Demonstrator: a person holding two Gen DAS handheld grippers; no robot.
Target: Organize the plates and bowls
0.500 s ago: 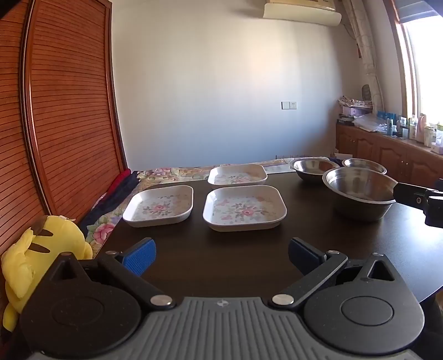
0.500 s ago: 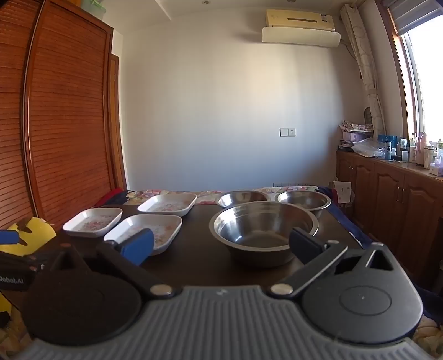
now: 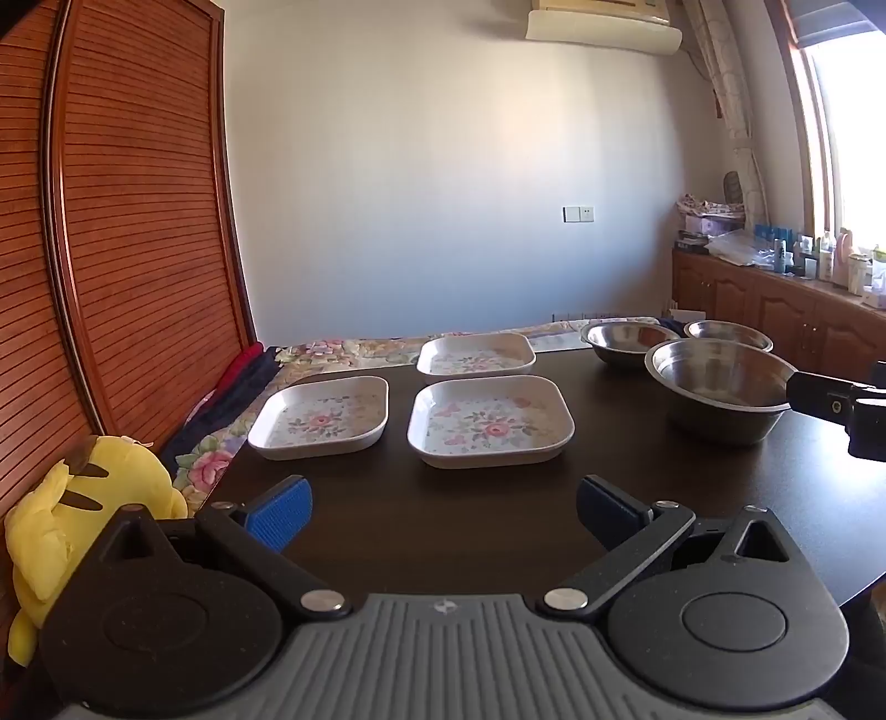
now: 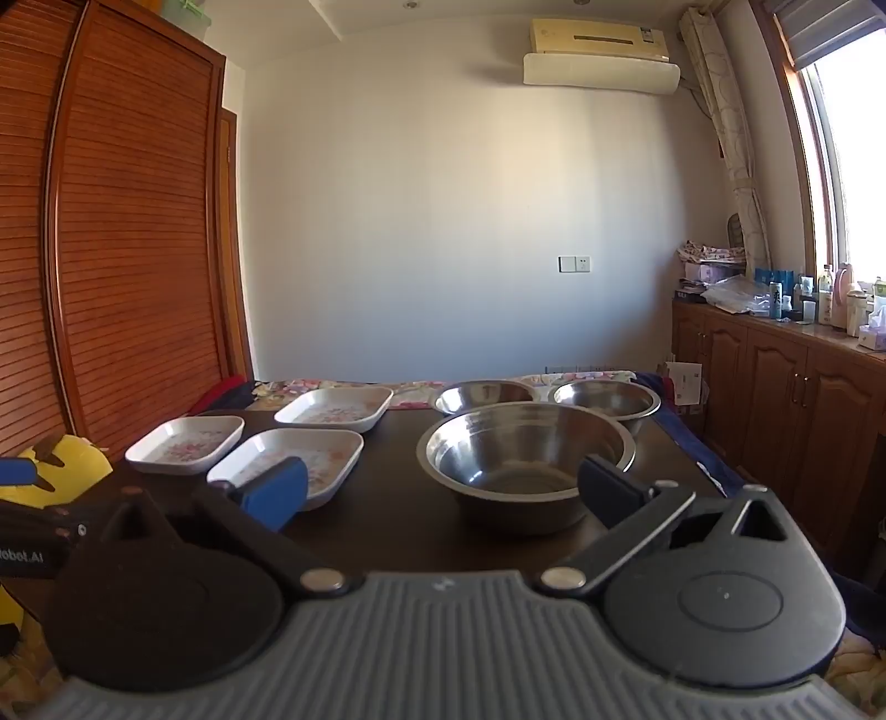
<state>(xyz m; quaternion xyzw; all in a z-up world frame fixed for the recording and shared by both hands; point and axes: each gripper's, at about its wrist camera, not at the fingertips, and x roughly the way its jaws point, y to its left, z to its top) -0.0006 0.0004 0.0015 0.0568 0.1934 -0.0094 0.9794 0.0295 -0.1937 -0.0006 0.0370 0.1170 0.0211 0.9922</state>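
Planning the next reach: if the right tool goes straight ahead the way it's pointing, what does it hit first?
Most likely the large steel bowl, which sits directly ahead between the open fingers of the right tool; depth is hard to judge.

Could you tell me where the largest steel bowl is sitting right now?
The largest steel bowl sits on the dark table, straight ahead in the right wrist view, in front of two smaller steel bowls and right of the floral plates.

— Did your tongs move at all in that half second?
— Barely. You tipped the left tongs up a hair, so the floral plates and the air conditioner slid a shade lower in their view.
— Anything else?
— Nothing on the worktop shifted that I could make out.
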